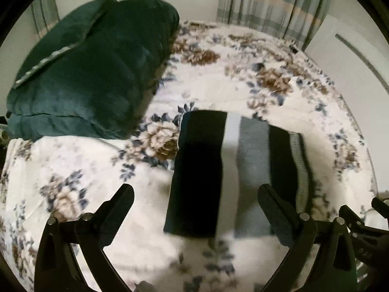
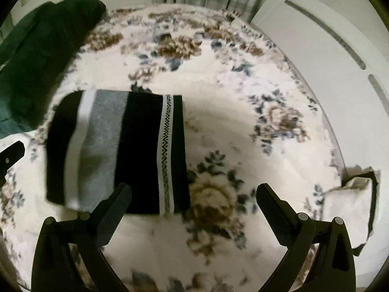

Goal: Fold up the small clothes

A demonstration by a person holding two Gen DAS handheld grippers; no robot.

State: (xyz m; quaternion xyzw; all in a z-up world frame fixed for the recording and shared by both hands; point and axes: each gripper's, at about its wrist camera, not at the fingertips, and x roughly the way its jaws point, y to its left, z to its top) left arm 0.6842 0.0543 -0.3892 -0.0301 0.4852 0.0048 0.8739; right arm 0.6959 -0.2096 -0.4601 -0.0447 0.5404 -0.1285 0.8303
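A folded garment [image 1: 218,170] with black, white and grey stripes lies flat on the floral bedspread [image 1: 214,77]. In the right wrist view the garment [image 2: 116,150] shows a white zigzag band along its right side. My left gripper [image 1: 195,194] is open and empty, hovering over the garment's near edge. My right gripper [image 2: 193,192] is open and empty above the garment's near right corner, its left finger [image 2: 114,202] over the cloth. The right gripper's fingers [image 1: 364,216] show at the right edge of the left wrist view.
A dark green folded quilt [image 1: 85,73] lies at the bed's back left, seen also in the right wrist view [image 2: 36,60]. A white cloth with dark trim [image 2: 352,206] lies at the bed's right edge. Striped curtains [image 1: 267,4] and a white cabinet [image 2: 328,48] stand behind.
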